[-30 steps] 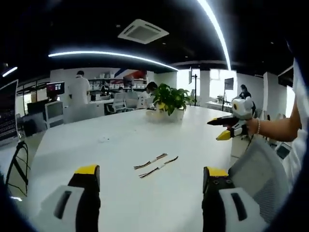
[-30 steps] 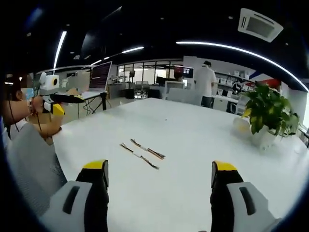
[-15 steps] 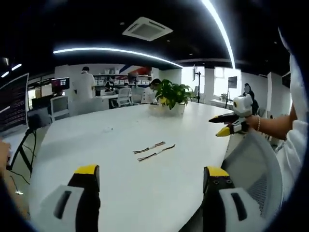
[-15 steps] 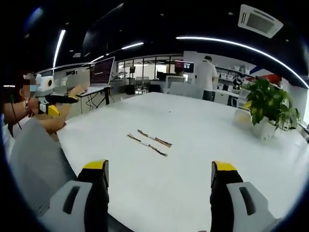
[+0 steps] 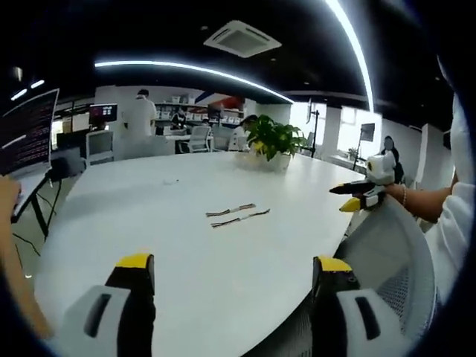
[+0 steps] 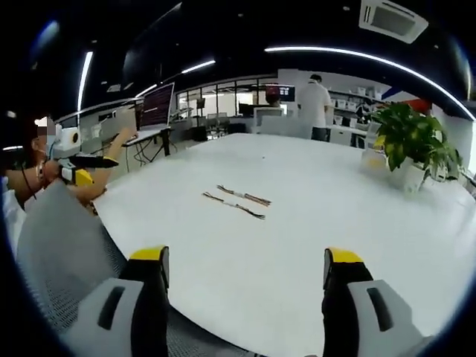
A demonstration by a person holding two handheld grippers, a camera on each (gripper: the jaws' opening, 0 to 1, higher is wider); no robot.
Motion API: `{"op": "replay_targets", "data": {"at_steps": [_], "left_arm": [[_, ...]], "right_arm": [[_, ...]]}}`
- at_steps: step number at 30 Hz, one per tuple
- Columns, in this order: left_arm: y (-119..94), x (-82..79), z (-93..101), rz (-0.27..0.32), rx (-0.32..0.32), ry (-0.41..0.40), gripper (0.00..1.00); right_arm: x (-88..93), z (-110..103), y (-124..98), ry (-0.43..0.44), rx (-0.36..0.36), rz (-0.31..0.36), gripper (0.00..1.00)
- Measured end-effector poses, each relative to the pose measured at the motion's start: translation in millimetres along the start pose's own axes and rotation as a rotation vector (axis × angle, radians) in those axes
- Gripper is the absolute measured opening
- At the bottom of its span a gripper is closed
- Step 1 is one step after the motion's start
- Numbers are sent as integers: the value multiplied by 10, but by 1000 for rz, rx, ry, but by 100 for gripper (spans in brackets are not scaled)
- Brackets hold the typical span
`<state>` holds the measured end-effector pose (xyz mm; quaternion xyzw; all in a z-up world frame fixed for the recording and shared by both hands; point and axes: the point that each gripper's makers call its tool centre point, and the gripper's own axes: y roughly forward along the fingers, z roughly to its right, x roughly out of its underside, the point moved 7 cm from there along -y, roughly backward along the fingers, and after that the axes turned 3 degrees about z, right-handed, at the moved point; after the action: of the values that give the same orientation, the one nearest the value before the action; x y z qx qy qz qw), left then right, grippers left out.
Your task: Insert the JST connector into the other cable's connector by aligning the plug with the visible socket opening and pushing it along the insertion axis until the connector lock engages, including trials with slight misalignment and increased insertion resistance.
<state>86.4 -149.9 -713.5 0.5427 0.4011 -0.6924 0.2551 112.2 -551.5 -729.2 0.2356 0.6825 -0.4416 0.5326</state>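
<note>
Both cameras have pulled back from the counter (image 5: 149,216) over the last second: its near edge now shows in the two views, with the mesh back of a grey chair (image 5: 394,260) below it, while the two cables keep the same pose on the white top. In the left gripper view the left gripper (image 5: 230,269) hangs over the near part of the counter with its yellow-tipped jaws wide apart and nothing between them. The right gripper (image 6: 244,264) stands the same way in the right gripper view, jaws spread and empty above the counter's edge. The first cable (image 5: 230,211) and the second cable (image 5: 239,219) lie flat and side by side near the middle of the counter, almost parallel, close together but whether they touch is too small to tell; their connector ends cannot be made out. In the right gripper view the same pair appears as two thin lines, one (image 6: 244,196) just beyond the other (image 6: 234,206). Both cables are well apart from either gripper. A potted plant (image 5: 269,140) stands at the far side of the counter. At the right of the left gripper view, a person's hand holds the other gripper level in the air beside the chair.
</note>
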Motion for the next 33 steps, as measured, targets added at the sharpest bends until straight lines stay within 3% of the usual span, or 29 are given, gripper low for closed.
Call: {"op": "replay_targets", "data": {"at_steps": [10, 14, 20, 33], "left_arm": [[11, 58, 23, 4, -15, -44, 84], [26, 145, 27, -27, -18, -58, 84], [13, 175, 16, -15, -15, -132, 84], [44, 213, 61, -39, 17, -149, 86]], "right_arm": [[18, -15, 2, -3, -13, -20, 85], [32, -21, 5, 0, -19, -29, 85], [52, -21, 4, 26, -21, -29, 85], [78, -14, 5, 83, -19, -21, 85]]}}
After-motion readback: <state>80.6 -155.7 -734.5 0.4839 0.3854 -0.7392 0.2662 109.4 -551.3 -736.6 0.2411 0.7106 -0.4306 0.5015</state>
